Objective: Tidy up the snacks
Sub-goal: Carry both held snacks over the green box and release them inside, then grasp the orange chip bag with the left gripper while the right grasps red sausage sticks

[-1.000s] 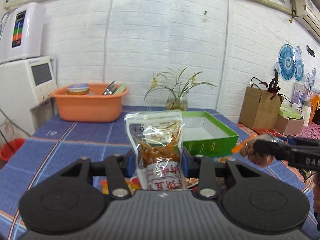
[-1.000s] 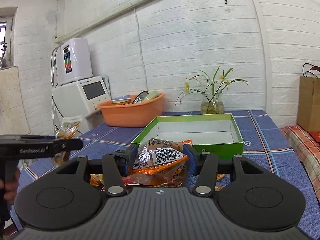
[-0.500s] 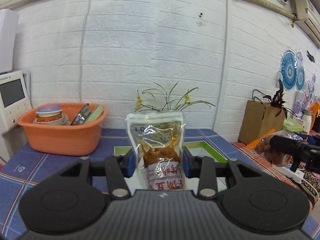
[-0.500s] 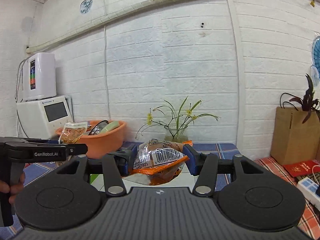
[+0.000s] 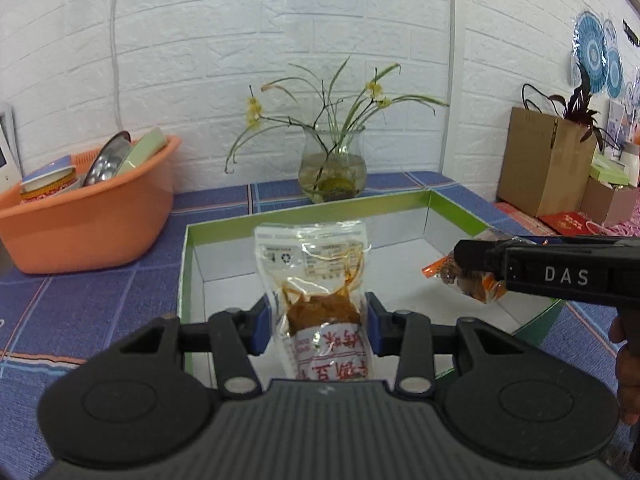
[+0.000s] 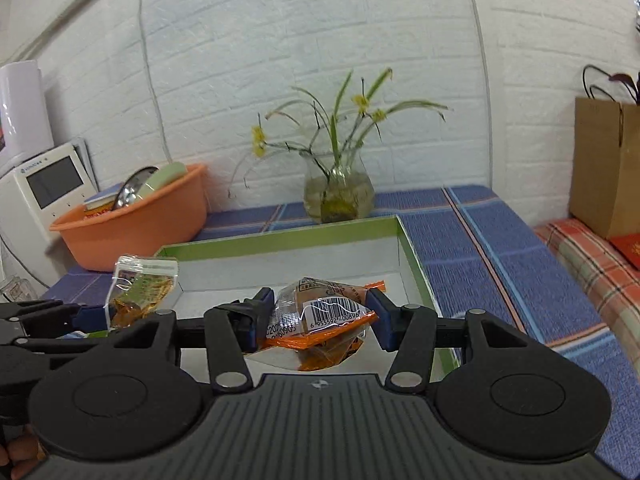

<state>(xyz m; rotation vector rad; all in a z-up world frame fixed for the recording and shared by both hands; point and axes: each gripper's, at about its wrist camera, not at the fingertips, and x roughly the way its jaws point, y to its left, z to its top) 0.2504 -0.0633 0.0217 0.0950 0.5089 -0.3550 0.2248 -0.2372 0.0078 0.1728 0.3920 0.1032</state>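
Note:
My left gripper (image 5: 316, 320) holds a clear pouch of brown snack (image 5: 316, 272) upright between its blue pads, over the near left part of the green box (image 5: 308, 210) with its white inside. Its jaws are opening, and the pads still touch the pouch. My right gripper (image 6: 318, 316) is shut on an orange and clear snack packet (image 6: 324, 312) with a barcode, above the box's near right floor (image 6: 280, 236). In the left wrist view the right gripper (image 5: 460, 256) comes in from the right with its packet (image 5: 468, 280). The right wrist view shows the pouch (image 6: 140, 288) at the left.
An orange basin (image 5: 88, 224) with dishes sits left of the box. A glass vase with a plant (image 5: 332, 172) stands behind it by the brick wall. A brown paper bag (image 5: 544, 160) is at the right, a white appliance (image 6: 44, 196) at the left. A hand (image 5: 628, 364) grips the right tool.
Both grippers have carried their snacks forward and slightly down, from short of the box to over its open inside. The box, vase and basin now look much nearer.

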